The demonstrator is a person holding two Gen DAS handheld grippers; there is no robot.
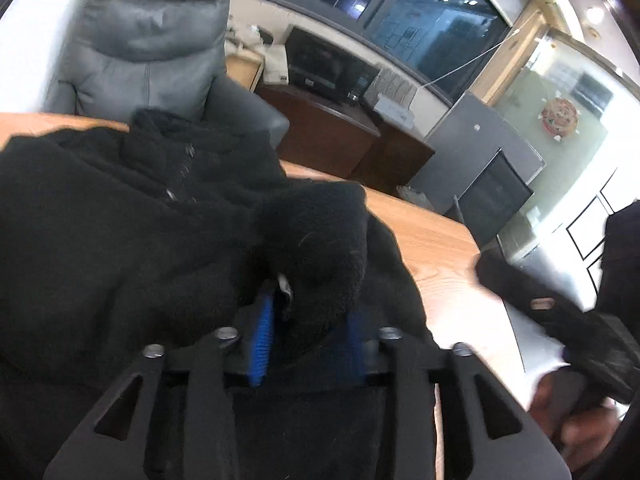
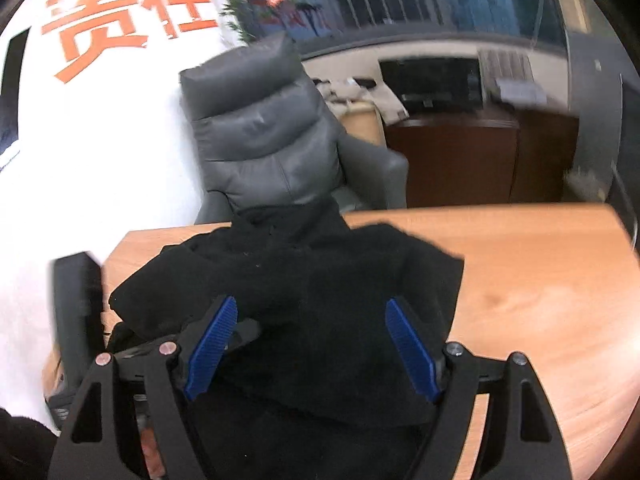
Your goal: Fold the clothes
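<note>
Black fleece garment [image 2: 304,280] lies bunched on the wooden table [image 2: 540,280], collar toward the far edge by the grey chair [image 2: 260,128]. Left gripper [image 1: 308,320] is clamped on a fleece flap, probably a sleeve, lifted over the body. Right gripper [image 2: 312,344] has its pads spread, holding nothing, above the near hem. Judgement: carry the flap flat across, pin the crease with the right, avoid dragging. Wall sign [image 2: 128,16] reads 责任; no garment label legible.

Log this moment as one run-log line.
task: fold clothes | left claw: shut on black fleece garment | right claw: open above garment | surface: wooden table
</note>
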